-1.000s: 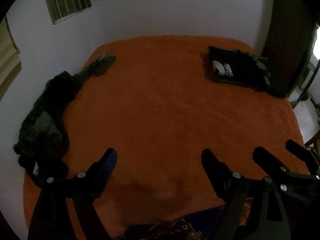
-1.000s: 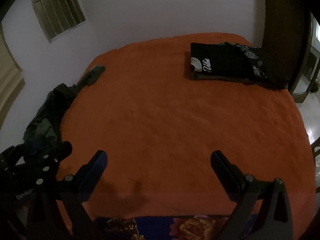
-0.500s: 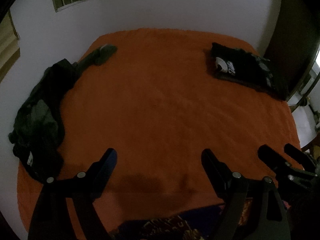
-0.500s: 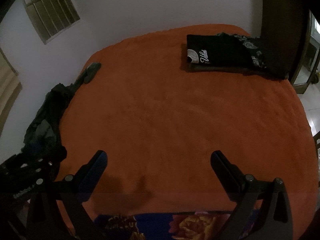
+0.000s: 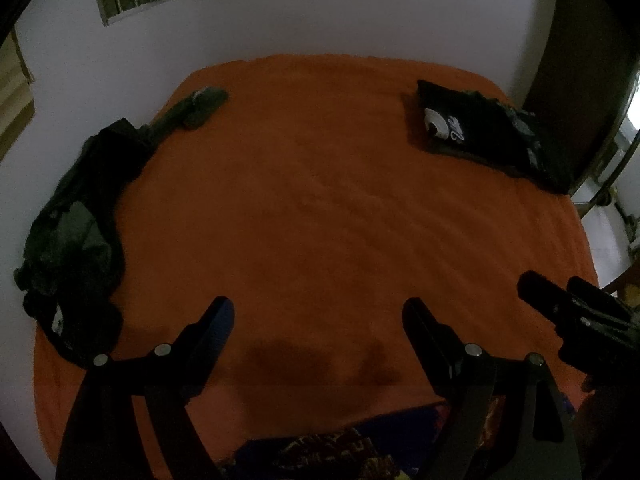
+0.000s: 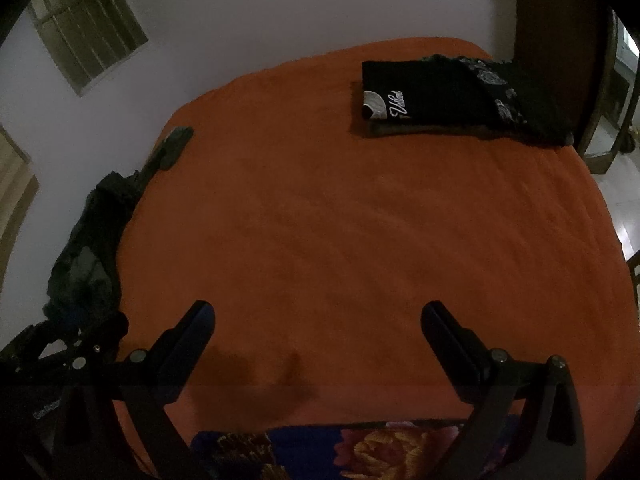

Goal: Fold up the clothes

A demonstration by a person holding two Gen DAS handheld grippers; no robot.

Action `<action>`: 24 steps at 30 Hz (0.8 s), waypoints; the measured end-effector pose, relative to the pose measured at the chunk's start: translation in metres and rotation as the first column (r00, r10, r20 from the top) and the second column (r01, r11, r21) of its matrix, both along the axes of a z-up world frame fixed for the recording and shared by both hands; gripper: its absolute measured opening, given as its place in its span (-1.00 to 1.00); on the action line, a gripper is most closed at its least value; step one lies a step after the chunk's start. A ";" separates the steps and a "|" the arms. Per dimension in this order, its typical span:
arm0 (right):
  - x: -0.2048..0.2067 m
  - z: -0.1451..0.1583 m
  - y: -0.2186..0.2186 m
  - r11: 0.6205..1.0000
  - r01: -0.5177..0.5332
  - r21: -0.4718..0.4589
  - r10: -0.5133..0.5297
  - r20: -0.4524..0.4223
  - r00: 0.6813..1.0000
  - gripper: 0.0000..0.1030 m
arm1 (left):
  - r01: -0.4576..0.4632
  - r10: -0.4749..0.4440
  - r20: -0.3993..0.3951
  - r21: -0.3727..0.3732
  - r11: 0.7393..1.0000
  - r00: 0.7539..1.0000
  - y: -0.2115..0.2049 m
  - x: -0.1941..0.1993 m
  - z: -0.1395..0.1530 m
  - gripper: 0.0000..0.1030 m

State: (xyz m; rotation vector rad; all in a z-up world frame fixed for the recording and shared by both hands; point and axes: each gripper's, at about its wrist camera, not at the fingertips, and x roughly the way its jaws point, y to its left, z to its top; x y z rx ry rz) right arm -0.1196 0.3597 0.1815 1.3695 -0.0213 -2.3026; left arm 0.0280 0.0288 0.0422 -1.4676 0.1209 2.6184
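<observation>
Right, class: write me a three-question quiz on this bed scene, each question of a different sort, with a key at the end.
1. True or false: the left hand-held gripper is clamped on a garment.
2. Which lies at the far right corner of the orange bedspread? A) the folded black clothes B) the heap of dark unfolded clothes C) a pillow
3. Fill in: the right hand-held gripper has its jaws ____.

Key: 1 false, its jaws stand apart and hold nothing; 2 A; 3 open.
</observation>
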 end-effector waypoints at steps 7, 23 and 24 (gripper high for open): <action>0.006 -0.005 -0.013 0.997 -0.056 0.048 0.057 -0.013 0.998 1.00 | 0.013 -0.013 -0.006 -0.020 1.000 1.000 0.004 -0.001 0.000 0.68; 0.002 -0.010 -0.013 0.997 -0.039 0.073 0.041 -0.021 0.999 1.00 | 0.021 -0.021 -0.012 -0.012 1.000 1.000 0.002 0.003 0.001 0.68; 0.002 -0.011 -0.013 0.997 -0.041 0.071 0.042 -0.017 0.999 1.00 | 0.019 -0.019 -0.012 -0.014 1.000 1.000 0.002 0.003 0.001 0.68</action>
